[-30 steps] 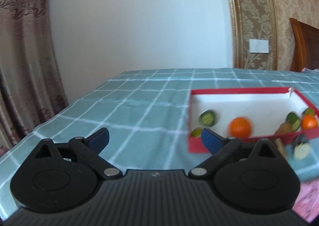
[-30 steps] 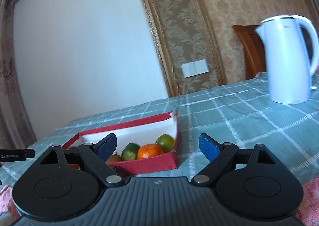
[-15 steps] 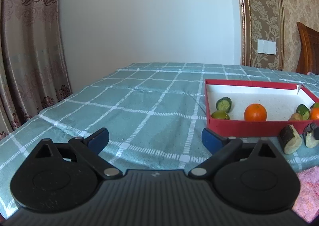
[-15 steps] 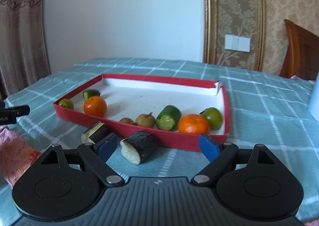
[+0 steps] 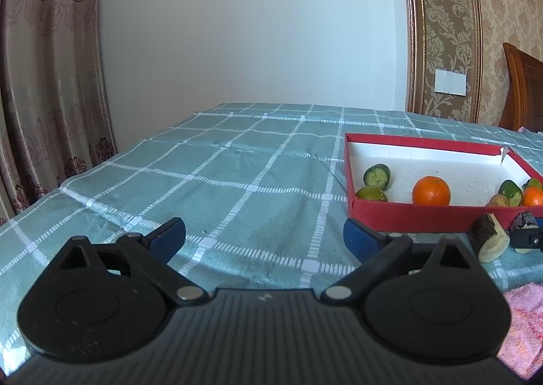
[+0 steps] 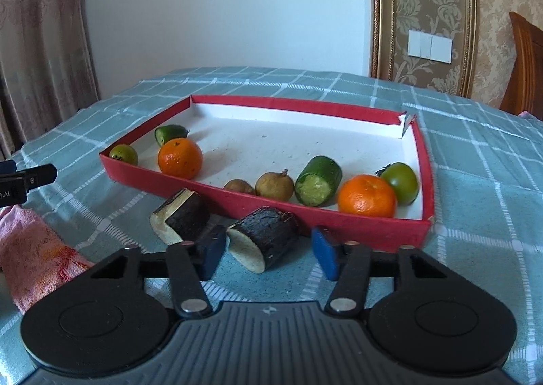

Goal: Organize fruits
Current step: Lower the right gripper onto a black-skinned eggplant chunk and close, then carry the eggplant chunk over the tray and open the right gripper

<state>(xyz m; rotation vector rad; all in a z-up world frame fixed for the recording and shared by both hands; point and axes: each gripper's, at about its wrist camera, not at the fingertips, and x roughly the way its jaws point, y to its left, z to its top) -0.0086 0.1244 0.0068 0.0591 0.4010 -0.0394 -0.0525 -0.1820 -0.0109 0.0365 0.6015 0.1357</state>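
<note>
Red tray point(image 6: 383, 234) on checked tablecloth point(image 5: 237, 195): oranges, green and brown fruits inside. Two dark-skinned cut pieces lie outside its near wall. Right gripper point(image 6: 268, 251) closing around the nearer piece point(image 6: 264, 237), pads apart from it. Pink towel point(image 6: 37, 249) left. Left gripper point(image 5: 264, 237) open, over bare cloth.

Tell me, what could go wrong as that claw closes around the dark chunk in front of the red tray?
The right claw is closing on the dark-skinned, pale-fleshed chunk, which lies at an angle, so it might twist or slip out. A second similar chunk sits just left and could get nudged. The red cardboard tray is right behind; lifting low might knock its wall.
</note>
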